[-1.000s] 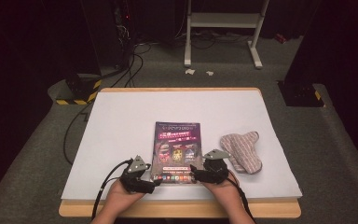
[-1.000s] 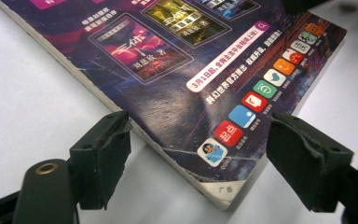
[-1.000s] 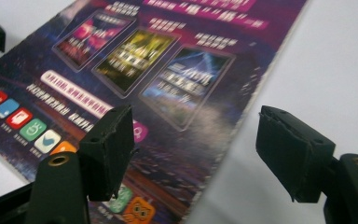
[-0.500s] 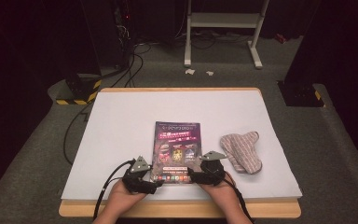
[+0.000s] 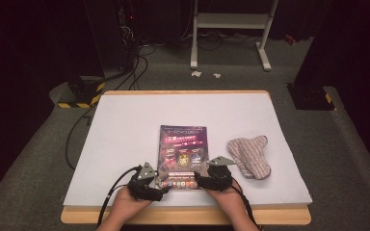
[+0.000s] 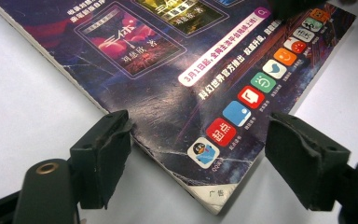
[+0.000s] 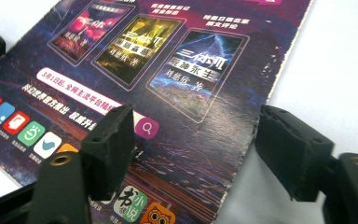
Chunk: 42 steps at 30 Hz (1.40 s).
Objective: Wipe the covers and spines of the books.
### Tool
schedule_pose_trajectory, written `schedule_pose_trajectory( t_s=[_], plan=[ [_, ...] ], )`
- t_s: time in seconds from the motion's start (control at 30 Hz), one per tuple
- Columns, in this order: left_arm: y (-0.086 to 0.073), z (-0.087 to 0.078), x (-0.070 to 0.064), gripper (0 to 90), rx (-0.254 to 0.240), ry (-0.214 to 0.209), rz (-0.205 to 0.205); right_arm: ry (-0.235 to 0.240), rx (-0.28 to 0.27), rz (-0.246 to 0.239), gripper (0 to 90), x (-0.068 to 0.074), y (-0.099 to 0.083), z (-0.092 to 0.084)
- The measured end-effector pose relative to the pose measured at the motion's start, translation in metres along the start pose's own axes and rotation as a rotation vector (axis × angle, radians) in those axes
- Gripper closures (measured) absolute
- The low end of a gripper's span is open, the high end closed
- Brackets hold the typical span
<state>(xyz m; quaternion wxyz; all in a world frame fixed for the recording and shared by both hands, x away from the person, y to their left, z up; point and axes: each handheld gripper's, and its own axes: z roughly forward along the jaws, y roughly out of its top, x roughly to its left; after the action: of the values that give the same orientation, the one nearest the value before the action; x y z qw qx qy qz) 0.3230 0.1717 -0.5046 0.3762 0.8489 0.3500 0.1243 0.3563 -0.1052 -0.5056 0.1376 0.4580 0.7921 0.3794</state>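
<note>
Right gripper (image 7: 196,149) with its two black jaws spread wide over the near right corner of a dark magazine (image 7: 177,70), one jaw above the cover, the other beyond its worn edge, over the white table (image 7: 345,60). The cover shows three book pictures and coloured icons.

Overhead light on the white table (image 5: 125,144); room beyond its far edge dark. Soft shadows. Mild glare on the magazine (image 6: 168,102) cover. Near jaws slightly blurred.

The magazine (image 6: 177,79) cover has Chinese words. A white strip starts with "3月1日起". Small squares read "起点" and "QQ". The corner says "广告".
</note>
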Motion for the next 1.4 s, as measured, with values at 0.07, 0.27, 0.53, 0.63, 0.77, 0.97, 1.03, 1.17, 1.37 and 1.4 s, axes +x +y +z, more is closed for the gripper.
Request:
schedule_pose_trajectory(
  t_s=[0.07,0.27,0.53,0.63,0.77,0.97,1.03,1.17,1.37,1.4],
  plan=[
    [0.000,0.000,0.000,23.1,-0.002,-0.001,-0.003,0.023,-0.010,0.034,32.8,-0.004,0.000,-0.001],
    [-0.001,0.000,0.000,23.5,-0.007,-0.002,-0.004,0.020,-0.021,0.051,35.5,-0.004,0.001,-0.003],
    [-0.001,-0.001,0.001,23.7,-0.003,-0.003,0.001,0.020,-0.061,0.045,37.5,-0.002,0.002,-0.009],
    [-0.001,-0.001,0.000,23.8,-0.003,-0.003,-0.002,0.029,-0.093,0.046,38.2,0.000,0.005,-0.014],
    [-0.001,-0.001,0.001,23.9,-0.002,-0.002,0.002,0.029,-0.134,0.022,37.1,0.005,0.007,-0.019],
    [-0.002,-0.002,0.001,24.1,-0.009,-0.003,-0.014,0.055,-0.174,0.022,37.3,0.011,0.010,-0.025],
    [-0.002,-0.002,0.001,24.2,-0.011,-0.003,-0.018,0.060,-0.191,0.005,37.4,0.015,0.012,-0.026],
    [-0.003,-0.003,0.002,24.4,-0.012,-0.008,-0.021,0.099,-0.221,-0.021,37.7,0.028,0.015,-0.029],
    [-0.004,-0.002,-0.001,26.0,-0.016,-0.007,-0.007,0.131,-0.193,-0.060,34.8,0.044,0.016,-0.024],
    [-0.004,-0.002,-0.002,26.0,-0.015,-0.005,-0.005,0.102,-0.195,-0.078,34.5,0.047,0.015,-0.023]
  ],
)
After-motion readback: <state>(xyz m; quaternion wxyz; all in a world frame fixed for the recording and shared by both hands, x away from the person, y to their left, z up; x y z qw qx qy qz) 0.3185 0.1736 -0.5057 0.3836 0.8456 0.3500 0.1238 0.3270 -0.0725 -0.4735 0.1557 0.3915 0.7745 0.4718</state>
